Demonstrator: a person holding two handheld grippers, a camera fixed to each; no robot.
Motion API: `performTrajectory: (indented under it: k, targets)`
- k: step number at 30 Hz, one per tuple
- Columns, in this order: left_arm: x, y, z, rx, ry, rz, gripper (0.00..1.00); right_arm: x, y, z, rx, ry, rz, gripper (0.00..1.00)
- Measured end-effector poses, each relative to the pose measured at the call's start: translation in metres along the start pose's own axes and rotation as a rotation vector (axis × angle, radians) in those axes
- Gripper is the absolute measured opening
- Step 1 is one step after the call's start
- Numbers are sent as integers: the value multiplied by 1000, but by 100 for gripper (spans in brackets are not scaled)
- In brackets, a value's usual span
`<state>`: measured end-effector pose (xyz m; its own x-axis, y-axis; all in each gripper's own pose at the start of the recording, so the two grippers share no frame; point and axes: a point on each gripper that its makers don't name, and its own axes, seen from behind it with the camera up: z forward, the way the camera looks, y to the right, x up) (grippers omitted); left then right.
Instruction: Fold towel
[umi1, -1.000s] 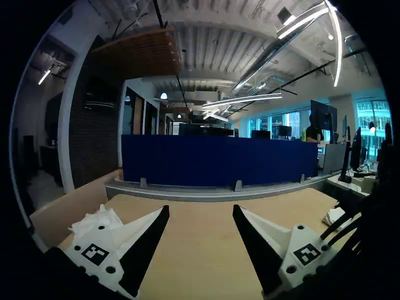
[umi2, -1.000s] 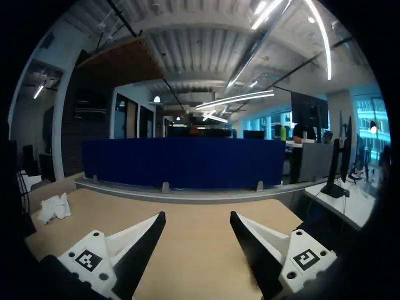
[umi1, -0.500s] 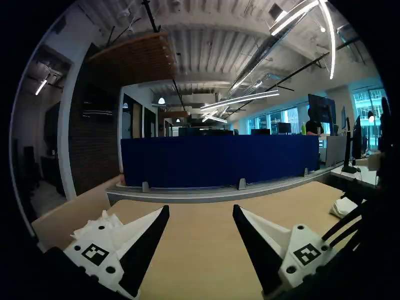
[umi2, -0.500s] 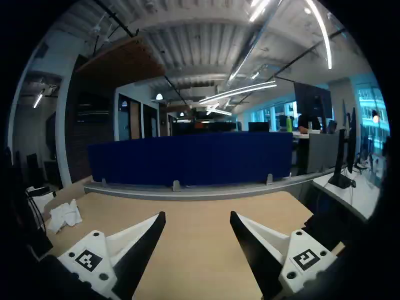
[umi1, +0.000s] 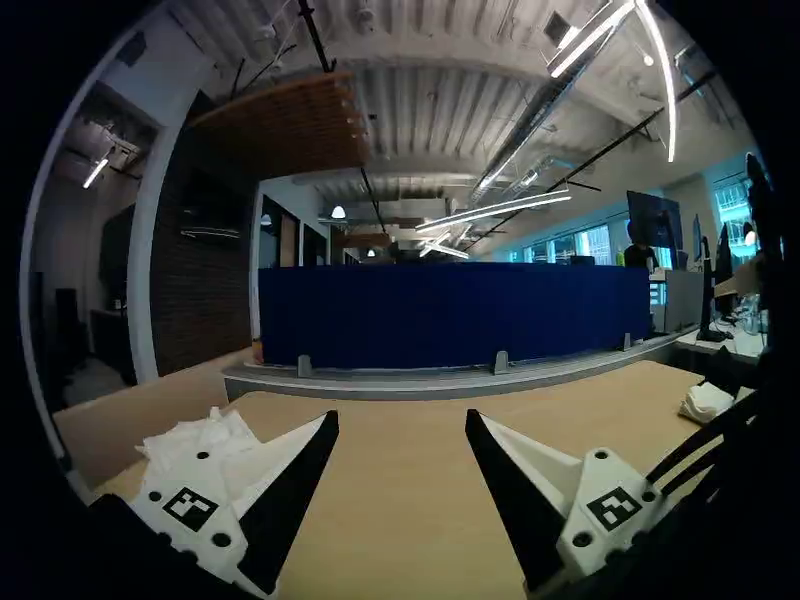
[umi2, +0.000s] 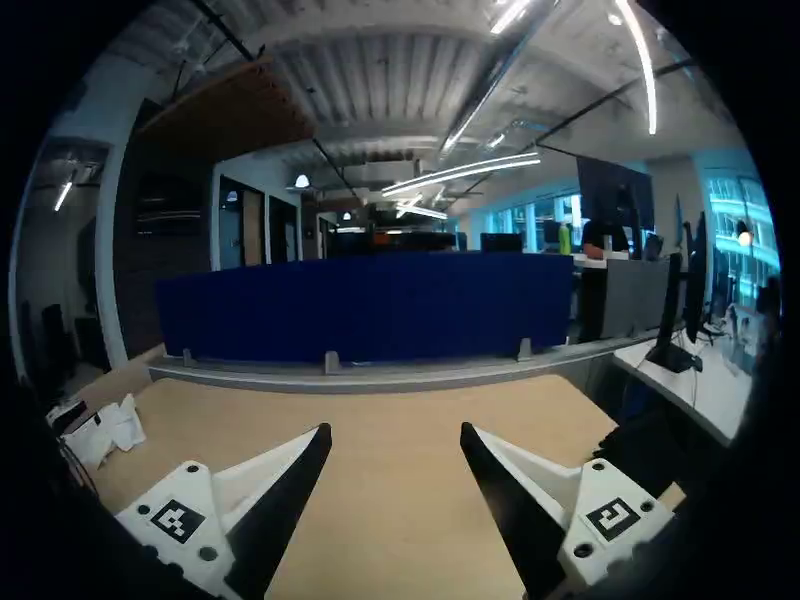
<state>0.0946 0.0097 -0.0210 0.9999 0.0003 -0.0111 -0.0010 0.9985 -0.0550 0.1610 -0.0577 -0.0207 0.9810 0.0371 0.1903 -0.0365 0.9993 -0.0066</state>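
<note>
In the left gripper view my left gripper (umi1: 401, 422) stands open above a light wooden table (umi1: 400, 480), nothing between its fingers. A crumpled white towel (umi1: 195, 435) lies on the table at the left, just behind the left finger. A second white bundle (umi1: 706, 401) sits at the table's far right edge. In the right gripper view my right gripper (umi2: 395, 432) is also open over the same table (umi2: 390, 470), empty. A crumpled white towel (umi2: 108, 432) lies at the far left of that view, well away from the fingers.
A blue partition (umi1: 450, 315) on a grey rail closes the table's far side. Beyond the right edge stand desks with monitors (umi2: 690, 300). A dark brick wall (umi1: 195, 290) and a white column rise at the left. A person stands far off by the windows.
Both views have swung slightly. In the left gripper view the white bundle at the right has slid toward the edge. In the right gripper view the towel has drifted farther left. Both grippers stay open.
</note>
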Motion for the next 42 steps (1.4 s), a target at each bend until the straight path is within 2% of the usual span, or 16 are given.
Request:
performTrajectory:
  k: [9,18,24,33,42]
  targets:
    - [-37,-2,12,7,26,-25,94,-9,-13,12,4,22,-9,100]
    - [-69,-10,15,40,31,-26,94,-21,-14,23,8,27,-26,100]
    - [-77,-10,15,47,32,-24,94,-24,-20,27,24,25,-26,100]
    - [-87,-13,16,59,12,-3,94,-21,-15,30,30,38,-18,100]
    - [-94,-9,19,54,-8,-3,94,-22,-15,34,41,33,-20,100]
